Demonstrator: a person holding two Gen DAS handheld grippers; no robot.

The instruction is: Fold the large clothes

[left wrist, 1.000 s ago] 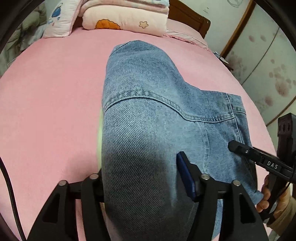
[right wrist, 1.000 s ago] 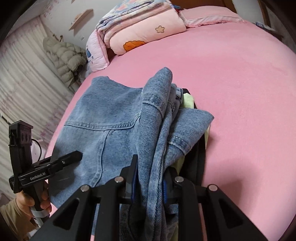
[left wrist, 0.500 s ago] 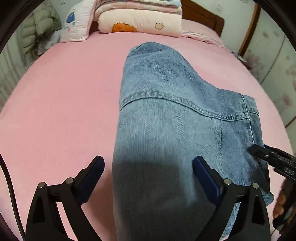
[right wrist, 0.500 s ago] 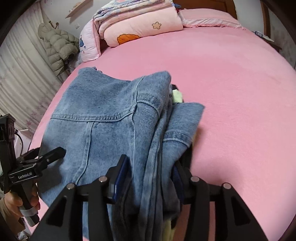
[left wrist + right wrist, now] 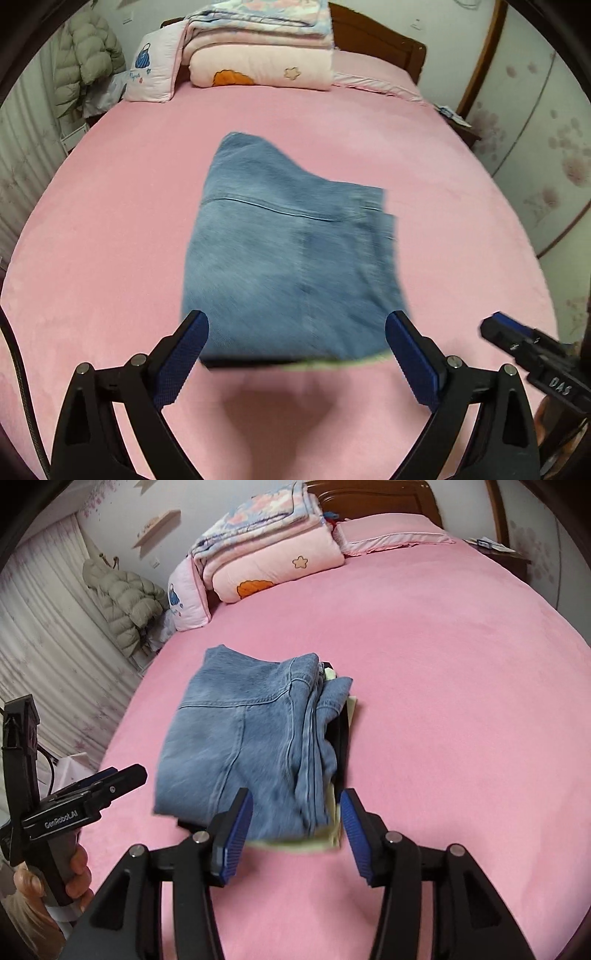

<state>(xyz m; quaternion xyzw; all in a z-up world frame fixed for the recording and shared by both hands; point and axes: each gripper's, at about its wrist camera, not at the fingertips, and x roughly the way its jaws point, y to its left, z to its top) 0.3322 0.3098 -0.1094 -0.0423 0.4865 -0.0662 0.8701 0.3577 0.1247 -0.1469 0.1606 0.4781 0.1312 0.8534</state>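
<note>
Blue denim jeans (image 5: 291, 254) lie folded in a compact stack on the pink bed (image 5: 103, 229), with a black and a pale green layer showing under the near edge. They also show in the right wrist view (image 5: 243, 738). My left gripper (image 5: 297, 354) is open and empty, just short of the stack's near edge. My right gripper (image 5: 295, 834) is open and empty at the stack's near right corner. Each gripper shows in the other's view, the right one (image 5: 532, 354) and the left one (image 5: 92, 794).
Folded pink quilts (image 5: 258, 55) and a pillow (image 5: 151, 74) lie at the head of the bed by a wooden headboard (image 5: 373, 33). A puffy grey coat (image 5: 125, 602) hangs at the left. A wardrobe (image 5: 535, 129) stands at the right.
Both grippers have let go of the jeans, opened and pulled back toward the near side of the bed. The folded jeans now rest flat on the bed.
</note>
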